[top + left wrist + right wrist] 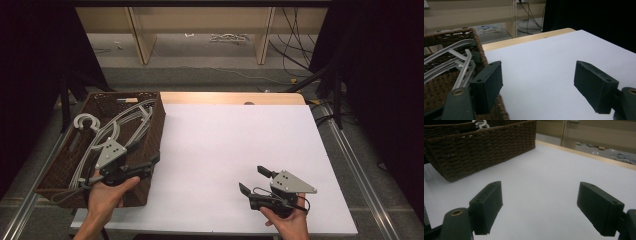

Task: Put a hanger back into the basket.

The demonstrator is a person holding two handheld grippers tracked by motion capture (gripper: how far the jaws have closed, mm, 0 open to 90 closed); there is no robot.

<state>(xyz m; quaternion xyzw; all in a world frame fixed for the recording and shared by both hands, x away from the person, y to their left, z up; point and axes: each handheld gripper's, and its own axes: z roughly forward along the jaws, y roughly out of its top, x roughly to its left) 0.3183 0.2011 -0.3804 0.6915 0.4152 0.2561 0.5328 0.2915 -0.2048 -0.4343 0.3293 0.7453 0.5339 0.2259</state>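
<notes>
Left gripper [148, 161] hung over the near right edge of the wicker basket [152, 131], jaws spread wide with nothing between them. Right gripper [256, 180] rested low over the white table [220, 140], well apart from the basket, jaws also spread and empty.

Risk, as judged: the left jaw sat just beside the basket wall [480, 53]; reaching in from here could catch the rim and drag the basket, or snag several hangers together, since they lay interlocked.

Basket contents: a stack of grey hangers [107, 135], hooks toward its far left corner, lying behind and left of the left gripper.
</notes>
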